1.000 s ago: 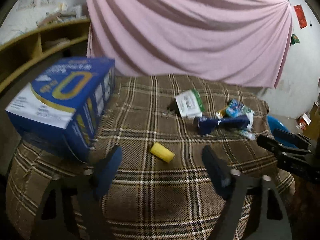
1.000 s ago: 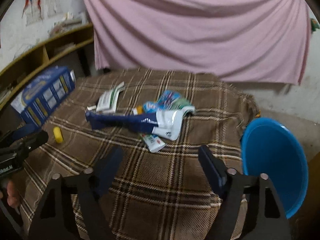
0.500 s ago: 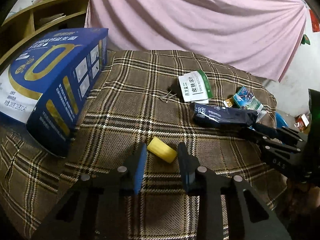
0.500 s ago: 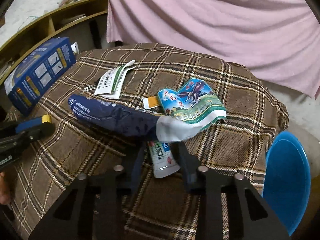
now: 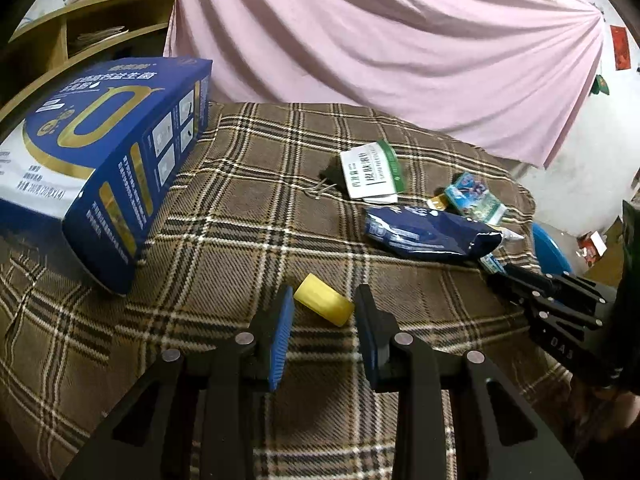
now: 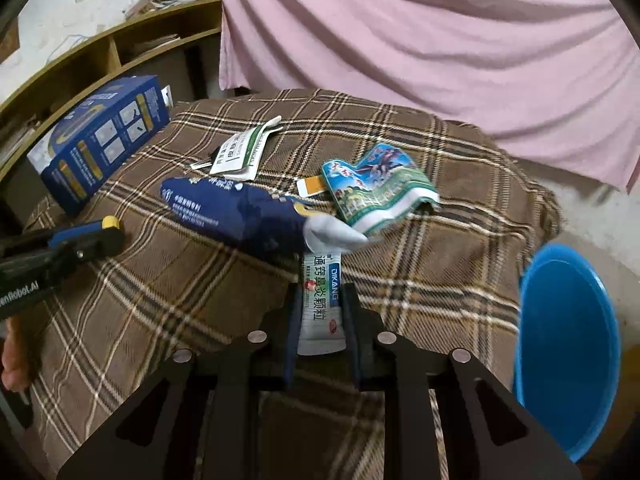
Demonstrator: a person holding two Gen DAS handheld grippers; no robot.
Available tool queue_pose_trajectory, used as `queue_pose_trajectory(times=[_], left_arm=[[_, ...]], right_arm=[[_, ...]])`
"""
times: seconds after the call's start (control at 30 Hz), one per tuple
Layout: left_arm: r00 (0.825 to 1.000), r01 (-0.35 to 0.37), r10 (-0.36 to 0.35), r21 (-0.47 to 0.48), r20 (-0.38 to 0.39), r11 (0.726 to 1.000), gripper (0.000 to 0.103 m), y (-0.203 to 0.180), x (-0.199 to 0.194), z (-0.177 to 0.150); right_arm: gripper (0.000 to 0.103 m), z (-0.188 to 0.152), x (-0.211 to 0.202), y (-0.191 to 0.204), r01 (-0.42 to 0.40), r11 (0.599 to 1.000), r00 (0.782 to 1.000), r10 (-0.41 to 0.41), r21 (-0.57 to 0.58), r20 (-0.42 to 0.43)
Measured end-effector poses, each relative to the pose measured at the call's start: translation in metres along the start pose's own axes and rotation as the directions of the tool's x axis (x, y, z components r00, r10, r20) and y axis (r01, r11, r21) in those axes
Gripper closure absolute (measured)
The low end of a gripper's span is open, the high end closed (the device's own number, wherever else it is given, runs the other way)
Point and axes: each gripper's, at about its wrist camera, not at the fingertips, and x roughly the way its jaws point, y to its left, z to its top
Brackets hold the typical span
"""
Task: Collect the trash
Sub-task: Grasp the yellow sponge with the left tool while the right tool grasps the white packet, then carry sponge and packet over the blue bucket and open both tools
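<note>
Between the left gripper (image 5: 324,312) fingers (apart) lies the yellow piece (image 5: 324,305).

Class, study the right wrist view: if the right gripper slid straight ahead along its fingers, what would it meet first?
The right gripper already brackets the small white sachet. Going on, it would probably meet the dark blue pouch and its white torn end lying across the sachet's far end, though depth is unclear.

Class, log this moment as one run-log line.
left gripper: closing around small yellow block | right gripper: shut on white sachet | blue plastic basin: beside plaid-covered table
</note>
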Motion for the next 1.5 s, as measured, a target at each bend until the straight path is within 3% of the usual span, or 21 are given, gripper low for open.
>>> queue_pose_trajectory(times=[0.43,0.63,0.77,0.93,1.07,1.17,1.33,1.5], left_arm=[[0.991,0.028,-0.044,0.124,0.126,0.992,0.077,-0.051,-0.046,-0.006],[0.981,0.019,-0.052,0.178,0.185,0.984,0.077,-0.078,-0.063,0.0],[0.972,0.018,-0.065,0.207,0.225,0.978,0.076,-0.094,-0.073,0.002],[0.955,0.013,-0.086,0.248,0.285,0.969,0.076,-0.115,-0.089,0.008],[0.933,0.0,-0.099,0.277,0.345,0.961,0.076,-0.135,-0.102,0.016],[0.918,-0.007,-0.112,0.298,0.381,0.954,0.076,-0.149,-0.109,0.022],[0.874,0.001,-0.162,0.332,0.458,0.943,0.076,-0.173,-0.122,0.034],[0.838,0.031,-0.224,0.367,0.497,0.93,0.076,-0.195,-0.126,0.044]], right_arm=[[0.086,-0.037,-0.051,-0.01,0.018,0.996,0.997,-0.023,0.084,0.067],[0.086,-0.052,-0.081,-0.021,0.009,0.99,0.989,-0.03,0.142,0.145],[0.086,-0.053,-0.106,-0.023,0.028,0.989,0.969,-0.062,0.145,0.238],[0.085,-0.052,-0.141,-0.026,0.043,0.987,0.914,-0.102,0.155,0.394],[0.085,-0.052,-0.165,-0.035,0.046,0.98,0.85,-0.14,0.193,0.507],[0.085,-0.051,-0.181,-0.042,0.058,0.973,0.789,-0.183,0.225,0.587],[0.085,-0.049,-0.201,-0.051,0.106,0.96,0.689,-0.259,0.26,0.677],[0.085,-0.048,-0.21,-0.065,0.129,0.946,0.627,-0.31,0.297,0.715]])
